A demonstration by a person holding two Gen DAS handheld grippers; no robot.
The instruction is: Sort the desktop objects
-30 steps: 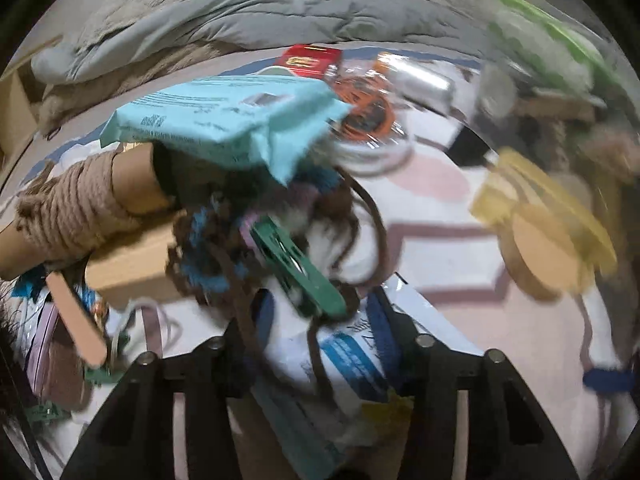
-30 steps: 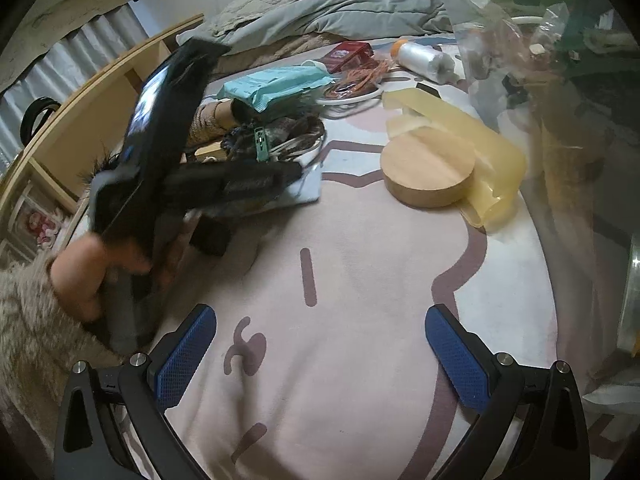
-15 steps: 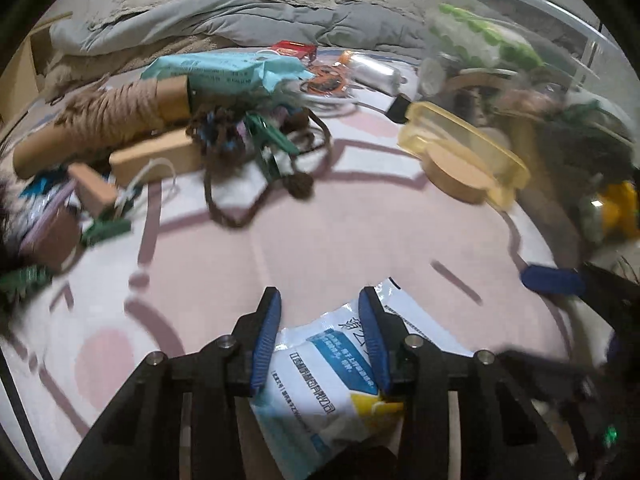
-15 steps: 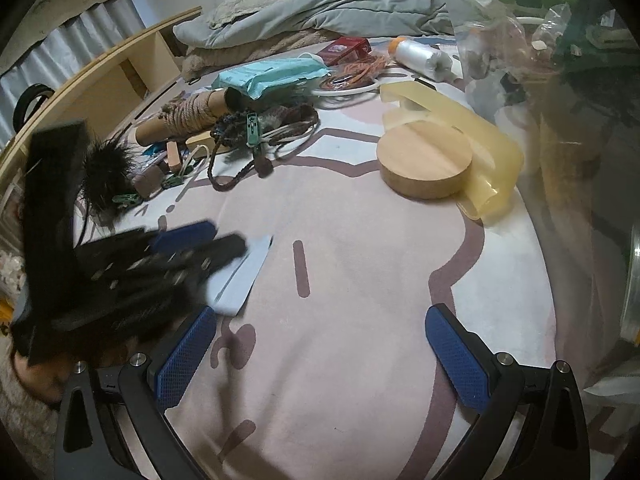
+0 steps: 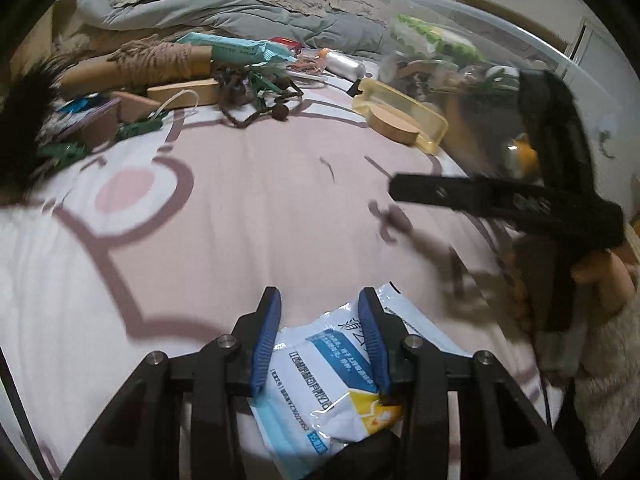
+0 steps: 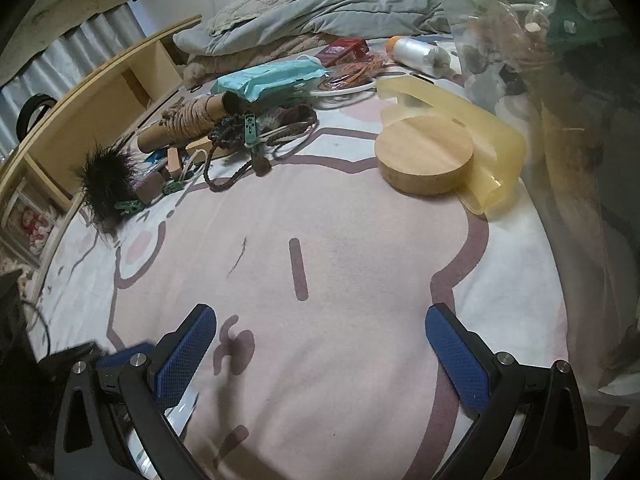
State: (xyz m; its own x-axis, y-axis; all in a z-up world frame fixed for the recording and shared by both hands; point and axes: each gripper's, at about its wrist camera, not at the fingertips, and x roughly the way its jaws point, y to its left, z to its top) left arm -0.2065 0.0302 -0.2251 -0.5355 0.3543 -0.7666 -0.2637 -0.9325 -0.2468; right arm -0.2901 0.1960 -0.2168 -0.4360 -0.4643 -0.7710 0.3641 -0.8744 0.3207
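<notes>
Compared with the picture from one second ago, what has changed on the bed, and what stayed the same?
The left gripper, shut on the white and blue packet, pulled it out of the clutter pile and carried it back across the pink blanket, near the right gripper. The right gripper stayed open and still; the wooden disc and pile did not move.

Wooden disc (image 6: 426, 158) on sheet (image 6: 340, 264), rope spool (image 6: 188, 122) far left, bottle (image 6: 416, 50) behind

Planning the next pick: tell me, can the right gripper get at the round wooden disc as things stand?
Probably yes. The right gripper is open and empty, and only bare blanket lies between it and the wooden disc.
</notes>
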